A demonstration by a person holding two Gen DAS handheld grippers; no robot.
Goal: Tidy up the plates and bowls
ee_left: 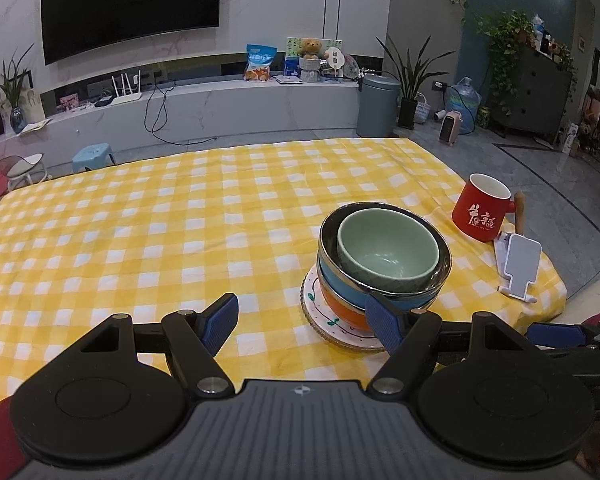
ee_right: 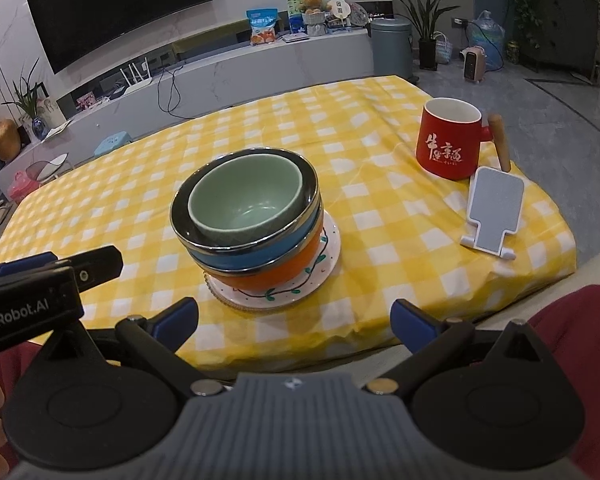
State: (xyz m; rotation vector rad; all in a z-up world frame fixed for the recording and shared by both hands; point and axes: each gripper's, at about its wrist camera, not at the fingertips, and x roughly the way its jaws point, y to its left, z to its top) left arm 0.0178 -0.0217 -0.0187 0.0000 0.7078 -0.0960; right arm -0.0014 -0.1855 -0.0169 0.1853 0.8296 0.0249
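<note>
A stack stands on the yellow checked tablecloth (ee_left: 140, 240): a white patterned plate (ee_left: 314, 312) (ee_right: 328, 248), an orange bowl (ee_left: 342, 310) (ee_right: 284, 268), a blue steel-rimmed bowl (ee_left: 348, 286) (ee_right: 236, 260) and a green bowl (ee_left: 388, 256) (ee_right: 244, 200) on top. My left gripper (ee_left: 302, 322) is open and empty, low over the cloth, its right finger in front of the stack's near side. My right gripper (ee_right: 296, 320) is open and empty, near the table's front edge, short of the stack.
A red mug (ee_left: 482, 210) (ee_right: 448, 140) with a wooden handle and a white phone stand (ee_left: 520, 268) (ee_right: 494, 212) sit near the table's right edge. The left gripper's body (ee_right: 40, 280) shows at the left of the right wrist view. Floor lies beyond the table.
</note>
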